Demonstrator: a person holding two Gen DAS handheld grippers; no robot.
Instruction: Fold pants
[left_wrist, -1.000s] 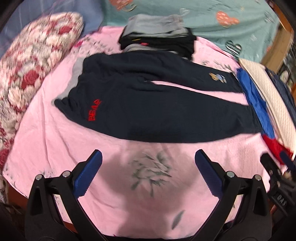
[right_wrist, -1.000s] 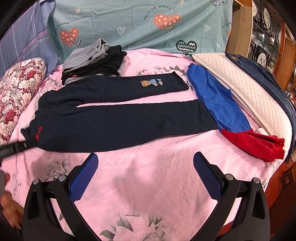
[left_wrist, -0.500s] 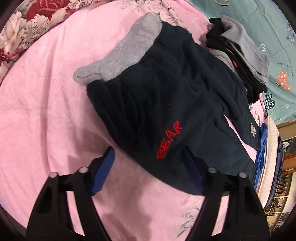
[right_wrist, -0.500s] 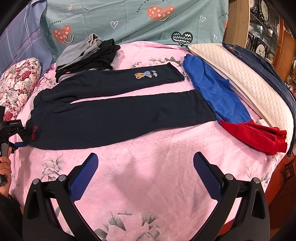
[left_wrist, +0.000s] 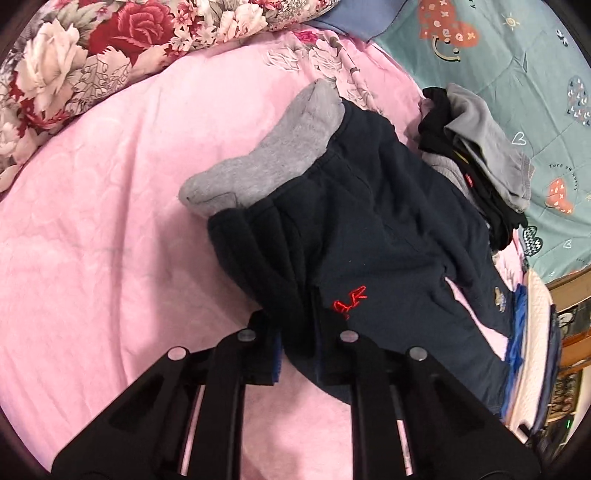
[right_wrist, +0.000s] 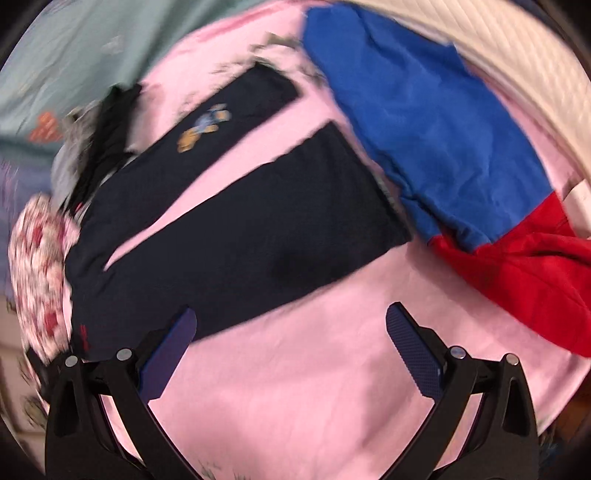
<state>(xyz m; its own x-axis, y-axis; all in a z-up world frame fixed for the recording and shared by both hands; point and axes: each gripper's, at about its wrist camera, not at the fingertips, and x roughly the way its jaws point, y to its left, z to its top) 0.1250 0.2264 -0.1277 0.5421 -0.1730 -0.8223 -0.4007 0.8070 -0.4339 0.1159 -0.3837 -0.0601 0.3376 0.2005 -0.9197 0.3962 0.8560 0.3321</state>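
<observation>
Dark navy pants (left_wrist: 369, 240) with red lettering and a grey waistband lining (left_wrist: 266, 162) lie spread on the pink bedspread (left_wrist: 110, 240). My left gripper (left_wrist: 299, 347) is shut on the pants' near waist corner, the cloth bunched between its blue pads. In the blurred right wrist view the two pant legs (right_wrist: 258, 229) stretch apart toward the far right, a bear patch on the upper leg. My right gripper (right_wrist: 291, 350) hovers open over the bedspread just in front of the lower leg's edge, with nothing between its fingers.
A floral pillow (left_wrist: 92, 48) lies at the far left. Folded grey and black clothes (left_wrist: 480, 166) are stacked behind the pants. Blue (right_wrist: 424, 110) and red (right_wrist: 528, 273) garments lie to the right beside a white quilted pad (right_wrist: 517, 55). A teal heart-print blanket (left_wrist: 517, 74) covers the back.
My left gripper has closed on the waist corner of the pants, which it straddled open half a second ago. My right gripper has swung fast toward the lower pant leg, blurring its view.
</observation>
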